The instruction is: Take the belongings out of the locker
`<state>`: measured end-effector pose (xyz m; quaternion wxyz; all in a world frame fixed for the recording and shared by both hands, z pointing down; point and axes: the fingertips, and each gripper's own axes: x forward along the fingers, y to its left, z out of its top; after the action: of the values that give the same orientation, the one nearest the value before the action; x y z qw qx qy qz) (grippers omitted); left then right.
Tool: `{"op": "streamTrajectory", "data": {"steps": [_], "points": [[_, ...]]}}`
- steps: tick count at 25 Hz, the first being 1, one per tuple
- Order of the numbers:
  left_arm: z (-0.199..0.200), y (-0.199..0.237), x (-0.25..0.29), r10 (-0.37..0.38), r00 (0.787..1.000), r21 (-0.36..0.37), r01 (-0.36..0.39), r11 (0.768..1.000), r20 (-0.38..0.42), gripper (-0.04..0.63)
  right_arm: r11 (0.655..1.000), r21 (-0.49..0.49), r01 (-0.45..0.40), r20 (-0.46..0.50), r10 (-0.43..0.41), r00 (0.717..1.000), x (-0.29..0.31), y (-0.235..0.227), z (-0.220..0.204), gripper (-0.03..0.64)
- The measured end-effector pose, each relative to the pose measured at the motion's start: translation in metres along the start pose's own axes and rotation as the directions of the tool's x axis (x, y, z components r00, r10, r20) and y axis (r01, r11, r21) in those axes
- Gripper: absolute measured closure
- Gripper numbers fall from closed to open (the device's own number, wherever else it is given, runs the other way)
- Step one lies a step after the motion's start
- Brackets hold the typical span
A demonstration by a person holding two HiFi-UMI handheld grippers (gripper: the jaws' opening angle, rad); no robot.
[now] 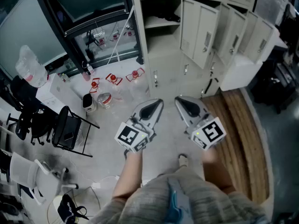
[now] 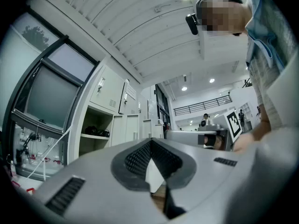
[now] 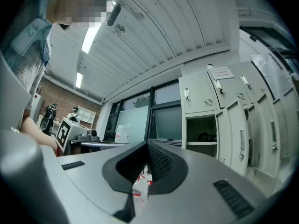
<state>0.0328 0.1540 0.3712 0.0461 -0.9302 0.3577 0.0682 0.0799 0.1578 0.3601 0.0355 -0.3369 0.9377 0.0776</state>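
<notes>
The grey lockers (image 1: 161, 55) stand ahead of me, and one tall compartment (image 1: 161, 13) is open. Dark belongings (image 1: 164, 17) lie on its upper shelf; they also show as a dark heap (image 2: 96, 131) in the left gripper view and as a dark heap (image 3: 204, 136) in the right gripper view. My left gripper (image 1: 158, 103) and right gripper (image 1: 180, 100) hover side by side over the floor, well short of the lockers. On both, the jaws are shut with nothing between them, tips pointing toward the lockers.
Several locker doors (image 1: 205, 31) to the right hang open. Water bottles with red caps (image 1: 112, 80) stand on the floor at the left by a dark window frame. A black folding chair (image 1: 67, 129) is further left. A wooden platform (image 1: 238, 134) runs along the right.
</notes>
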Motion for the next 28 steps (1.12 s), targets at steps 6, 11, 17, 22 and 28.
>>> {"op": "streamTrajectory", "data": {"steps": [6, 11, 17, 22, 28], "points": [[-0.004, 0.000, 0.018, 0.002, 1.000, 0.009, -0.001, 1.000, -0.003, 0.592, 1.000, 0.007, -0.002, 0.017, 0.001, 1.000, -0.002, -0.017, 0.002, 0.615], [-0.008, 0.004, 0.036, 0.013, 1.000, 0.010, -0.013, 1.000, -0.008, 0.592, 1.000, 0.002, -0.017, 0.021, 0.017, 1.000, 0.001, -0.034, -0.001, 0.615], [-0.013, 0.015, 0.067, 0.034, 0.999, 0.020, -0.034, 0.999, -0.008, 0.592, 0.998, 0.011, -0.054, 0.034, 0.054, 0.998, 0.006, -0.065, -0.007, 0.615], [-0.016, 0.025, 0.094, 0.067, 0.998, 0.036, -0.066, 0.997, -0.018, 0.592, 0.994, -0.027, -0.105, 0.034, 0.106, 0.994, 0.012, -0.092, -0.009, 0.615], [-0.020, 0.040, 0.123, 0.138, 0.989, 0.036, -0.137, 0.990, -0.042, 0.592, 0.981, -0.083, -0.177, -0.026, 0.175, 0.984, 0.017, -0.125, -0.015, 0.614]]}}
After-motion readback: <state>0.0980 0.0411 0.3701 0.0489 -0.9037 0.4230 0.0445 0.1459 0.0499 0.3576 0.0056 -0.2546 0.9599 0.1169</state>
